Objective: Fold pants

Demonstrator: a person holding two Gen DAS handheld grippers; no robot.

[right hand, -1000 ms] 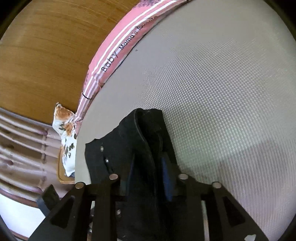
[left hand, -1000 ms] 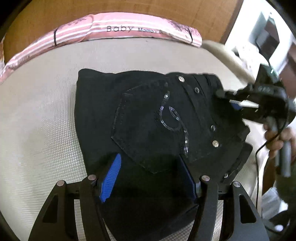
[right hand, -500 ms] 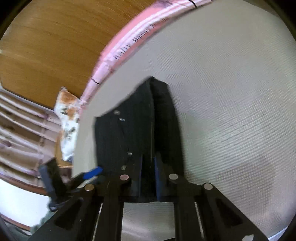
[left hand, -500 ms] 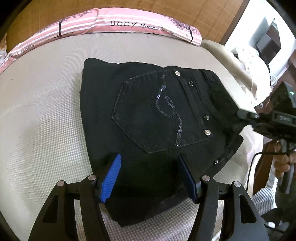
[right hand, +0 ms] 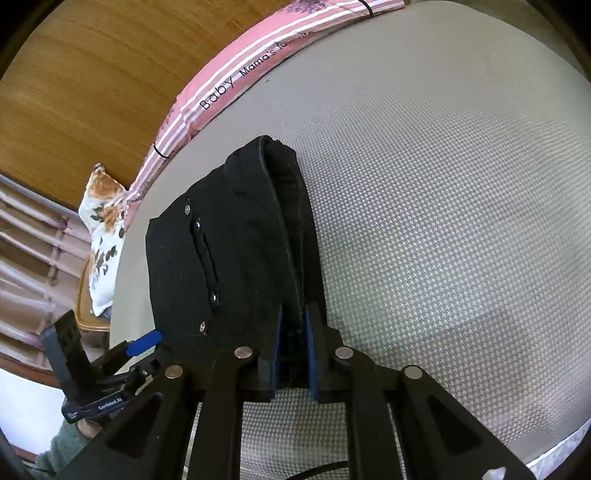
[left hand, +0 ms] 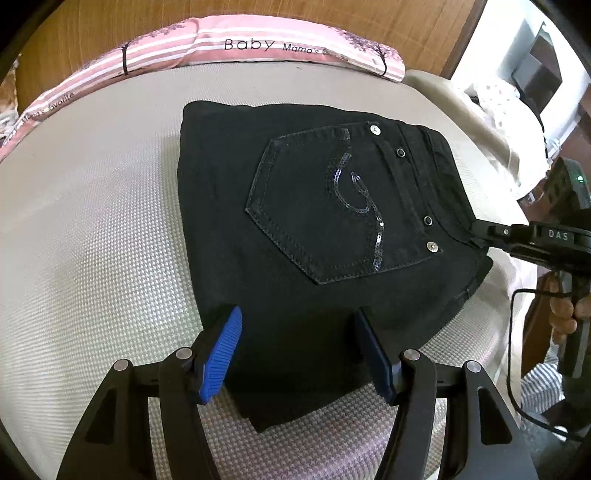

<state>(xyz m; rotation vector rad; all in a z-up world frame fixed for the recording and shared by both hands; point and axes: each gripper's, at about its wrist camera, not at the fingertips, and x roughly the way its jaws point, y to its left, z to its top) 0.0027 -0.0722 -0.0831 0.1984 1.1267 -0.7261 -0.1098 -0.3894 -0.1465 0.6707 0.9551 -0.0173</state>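
Observation:
Black pants lie folded into a compact stack on the pale mattress, back pocket with a sequin swirl facing up. My left gripper hovers open over the stack's near edge, with flat fabric under its blue pads. At the right end, my right gripper meets the waistband. In the right wrist view the pants show their stacked layers, and the right gripper has a thick fold between its narrow pads, pressed on it while the jaws are opening slightly. The left gripper shows at lower left.
A pink striped pillow lies along the wooden headboard at the far edge. A floral cushion sits off the mattress side. A person's hand and a cable are at the right, past the mattress edge.
The right gripper's jaws narrowed from wide around the fabric to tight on the fold at the waist end, and it shifted along that edge. The pants settled flatter; the left gripper drew back slightly.

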